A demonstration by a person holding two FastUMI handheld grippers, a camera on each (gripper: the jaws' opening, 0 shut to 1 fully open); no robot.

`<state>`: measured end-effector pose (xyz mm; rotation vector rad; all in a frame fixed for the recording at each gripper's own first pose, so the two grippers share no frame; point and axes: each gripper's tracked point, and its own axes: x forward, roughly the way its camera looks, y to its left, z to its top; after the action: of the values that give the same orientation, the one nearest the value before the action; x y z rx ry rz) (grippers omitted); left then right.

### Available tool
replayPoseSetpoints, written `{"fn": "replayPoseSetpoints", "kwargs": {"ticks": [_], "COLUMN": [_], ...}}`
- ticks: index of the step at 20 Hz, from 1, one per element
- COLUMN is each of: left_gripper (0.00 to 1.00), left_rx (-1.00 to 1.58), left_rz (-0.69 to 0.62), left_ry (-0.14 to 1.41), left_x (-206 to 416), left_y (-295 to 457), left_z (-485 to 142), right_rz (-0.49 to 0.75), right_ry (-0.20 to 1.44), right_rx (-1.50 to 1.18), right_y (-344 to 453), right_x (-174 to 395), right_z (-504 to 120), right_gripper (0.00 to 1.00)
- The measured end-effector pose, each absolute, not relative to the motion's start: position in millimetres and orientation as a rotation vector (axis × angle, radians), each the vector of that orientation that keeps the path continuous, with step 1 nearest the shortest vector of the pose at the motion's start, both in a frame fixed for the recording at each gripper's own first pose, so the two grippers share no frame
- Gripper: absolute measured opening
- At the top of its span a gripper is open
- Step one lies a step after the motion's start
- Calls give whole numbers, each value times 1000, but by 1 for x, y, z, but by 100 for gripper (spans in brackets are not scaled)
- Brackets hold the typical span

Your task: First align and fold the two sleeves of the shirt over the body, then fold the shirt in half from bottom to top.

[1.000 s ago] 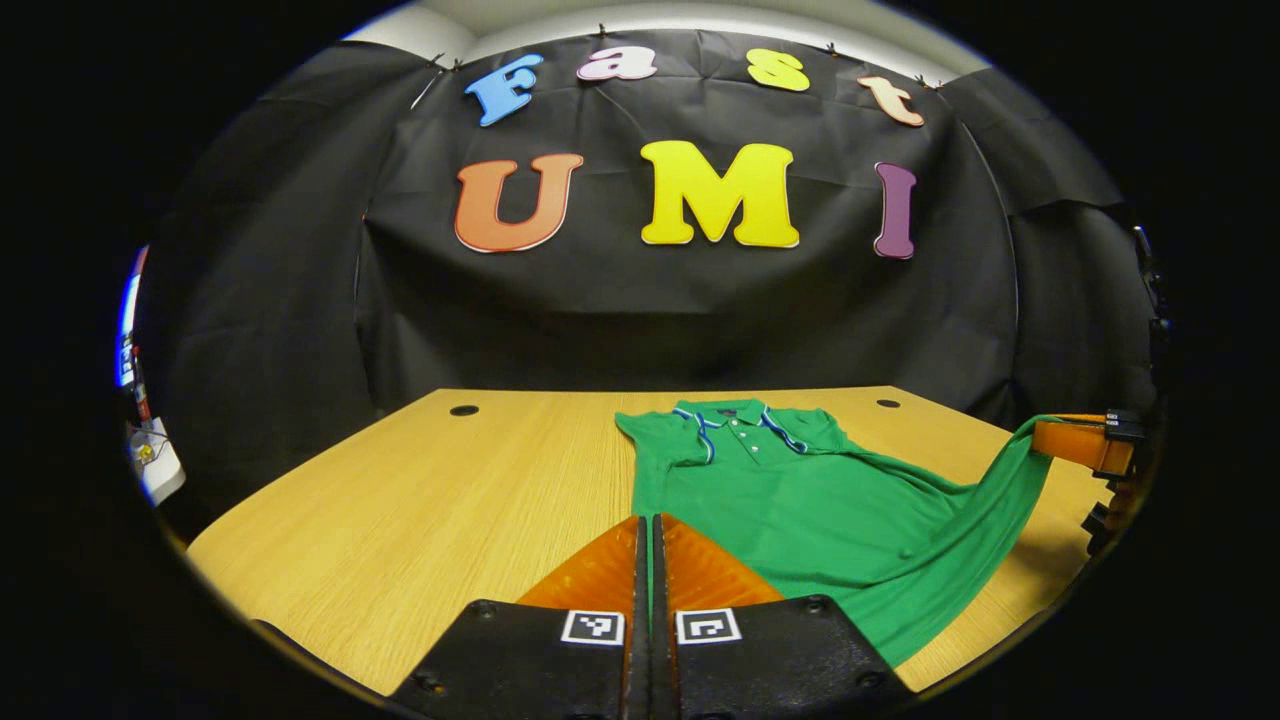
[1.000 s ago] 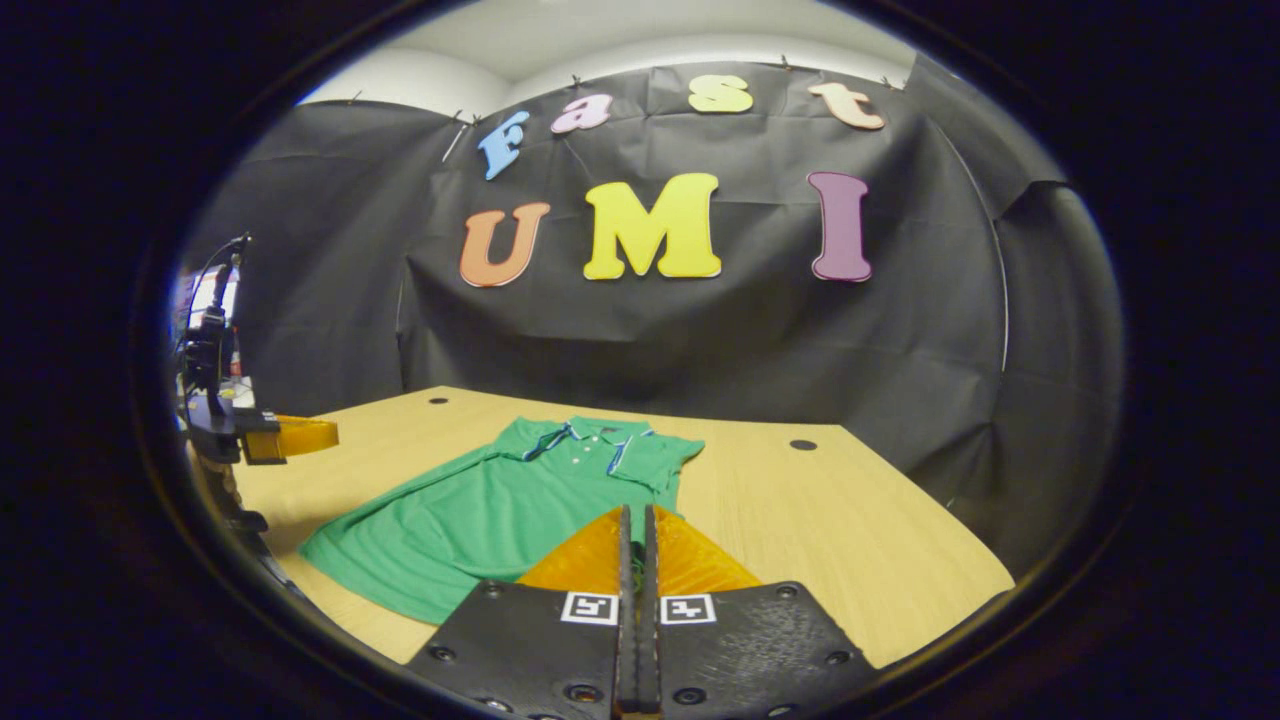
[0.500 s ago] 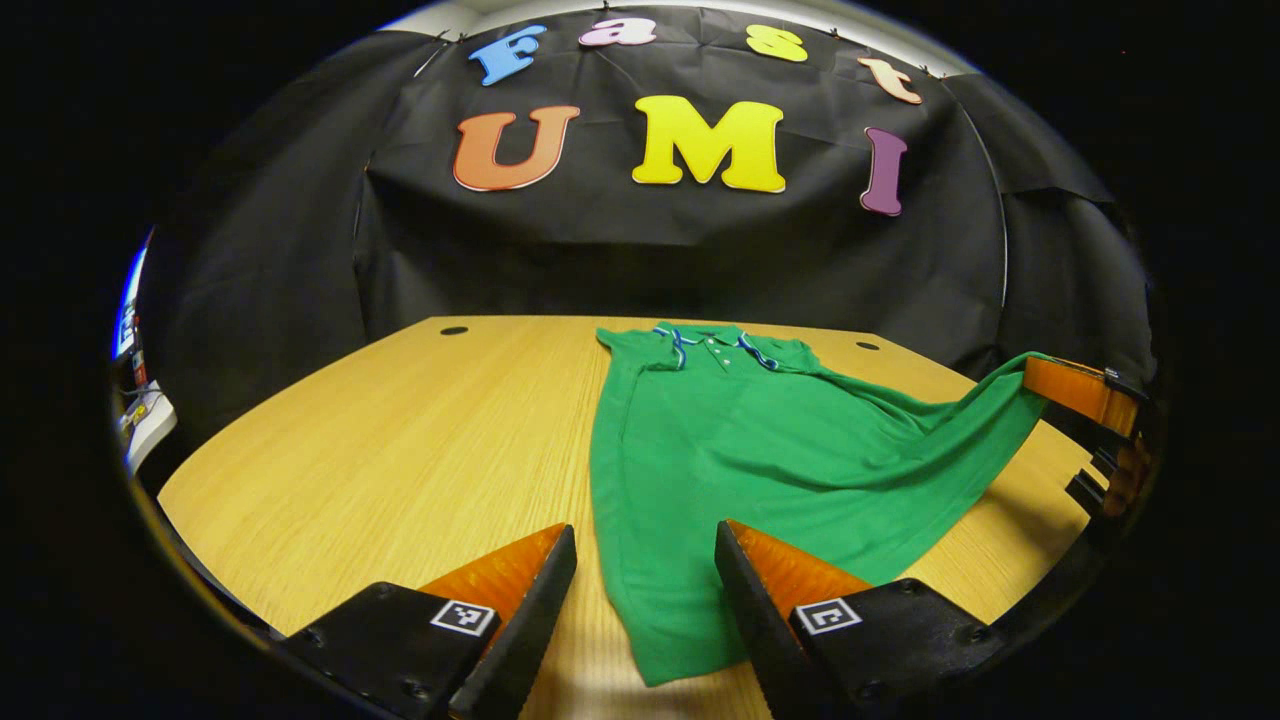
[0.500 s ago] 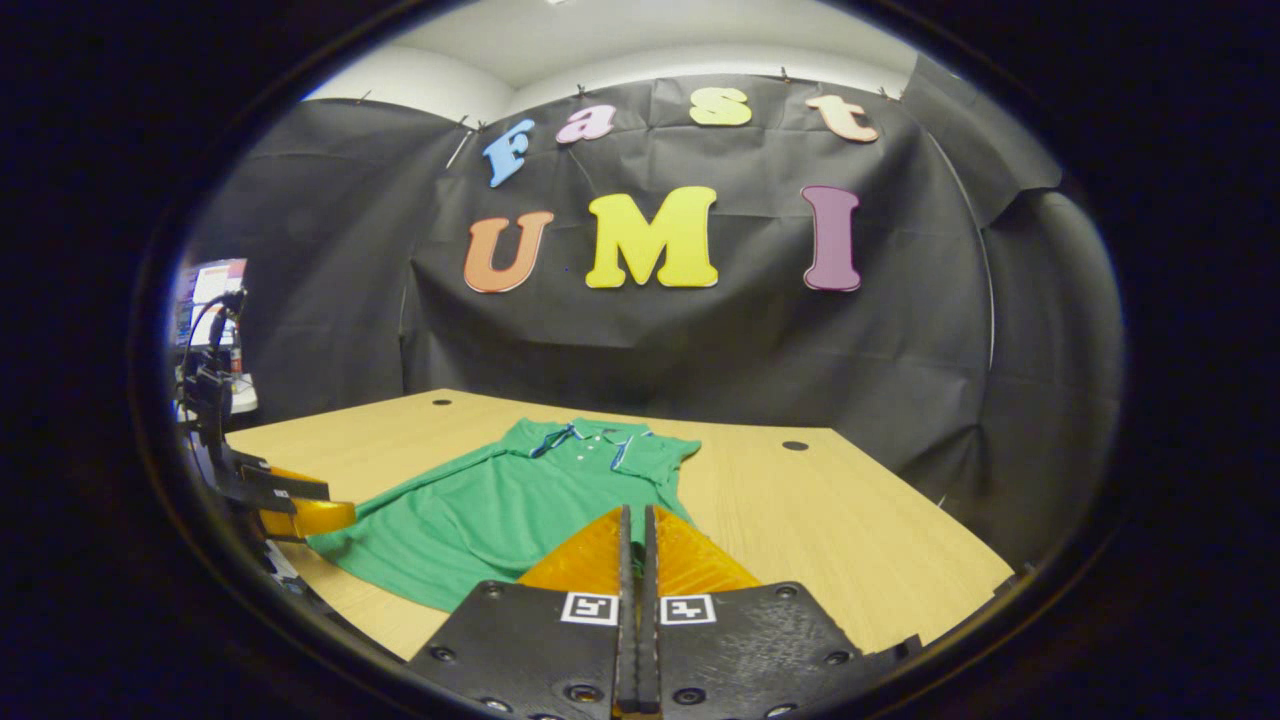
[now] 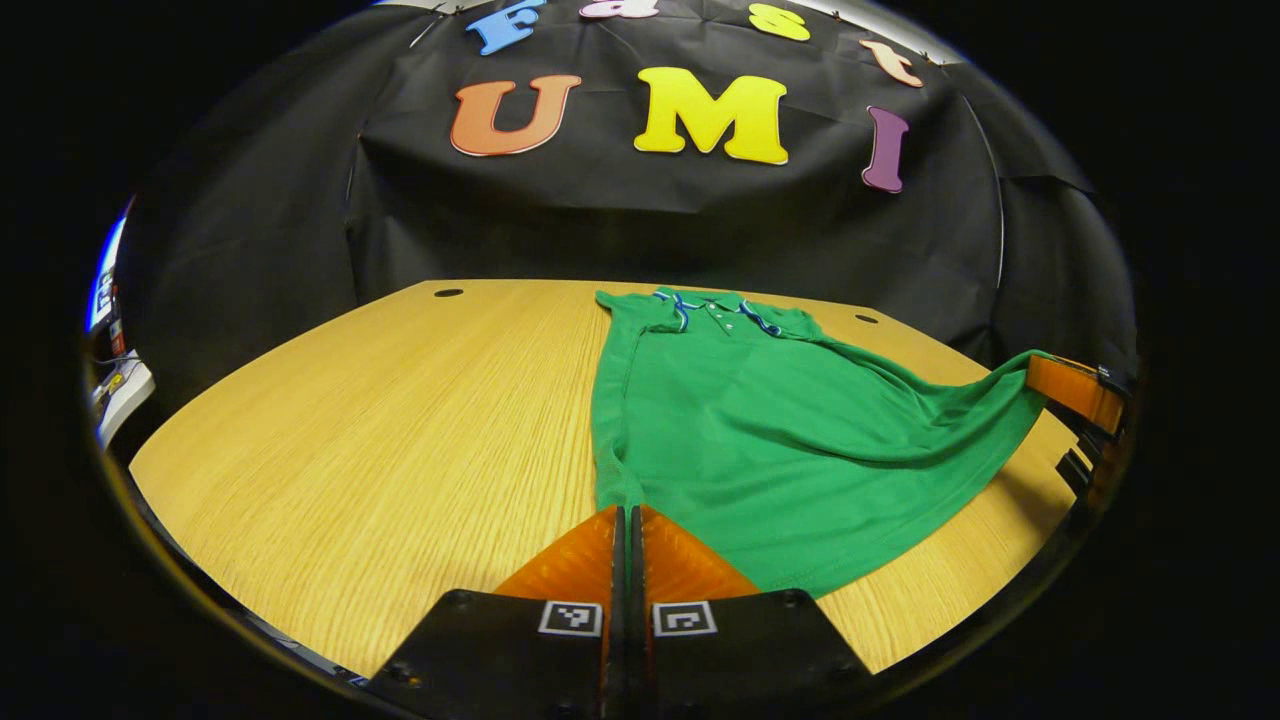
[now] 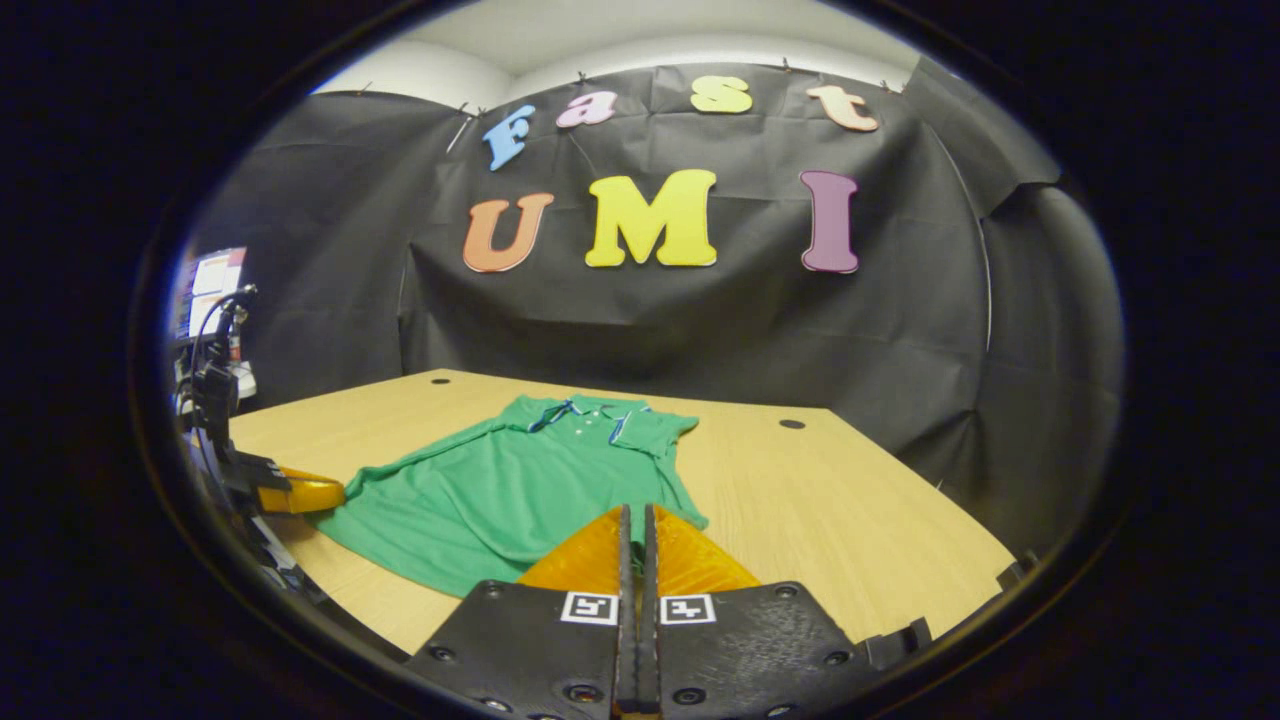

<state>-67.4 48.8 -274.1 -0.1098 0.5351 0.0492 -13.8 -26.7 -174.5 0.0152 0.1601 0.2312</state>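
Note:
A green polo shirt point(image 5: 760, 420) lies on the wooden table point(image 5: 400, 420), collar at the far end and hem towards me. My left gripper point(image 5: 632, 512) is shut on the near left hem corner, low over the table. At the right edge of the left gripper view, the right gripper point(image 5: 1075, 392) holds the other hem corner lifted, so the cloth sags between the two. In the right gripper view, the right gripper point(image 6: 637, 512) is shut on the shirt point(image 6: 500, 490) hem, and the left gripper point(image 6: 300, 494) shows at the shirt's far corner.
Two small round holes point(image 5: 448, 293) point(image 5: 866, 319) sit near the table's far edge. Black cloth walls close in the back and sides. Cables and equipment point(image 6: 215, 370) stand beyond the table's left side. Bare wood point(image 6: 850, 500) stretches right of the shirt.
My left gripper let go of the shirt, opened over the hem half a second ago, and has shut again on the left hem corner, lower down. The right gripper stayed shut on its corner.

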Motion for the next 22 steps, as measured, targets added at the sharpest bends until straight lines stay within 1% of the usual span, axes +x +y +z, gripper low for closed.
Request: {"fn": "replayPoseSetpoints", "kwargs": {"ticks": [7,11,12,13,17,22], "left_gripper": [6,6,6,6,6,6], "left_rx": [-95,-91,-95,-97,-65,-45], "left_rz": [52,45,44,45,36,23], "left_ry": [443,391,379,369,322,239], "left_x": [-42,-15,-8,2,47,131], "left_y": [58,64,64,66,71,86], "left_z": [-233,-206,-198,-191,-165,-131], "right_rz": [245,253,255,255,246,227], "right_ry": [133,116,115,113,98,61], "right_rx": [4,-6,-6,-7,-14,-47], "right_y": [-20,-14,-13,-12,-6,5], "right_x": [-3,13,19,26,64,137], "right_z": [-154,-140,-137,-133,-115,-82], "right_gripper": [1,1,2,1,1,1]}}
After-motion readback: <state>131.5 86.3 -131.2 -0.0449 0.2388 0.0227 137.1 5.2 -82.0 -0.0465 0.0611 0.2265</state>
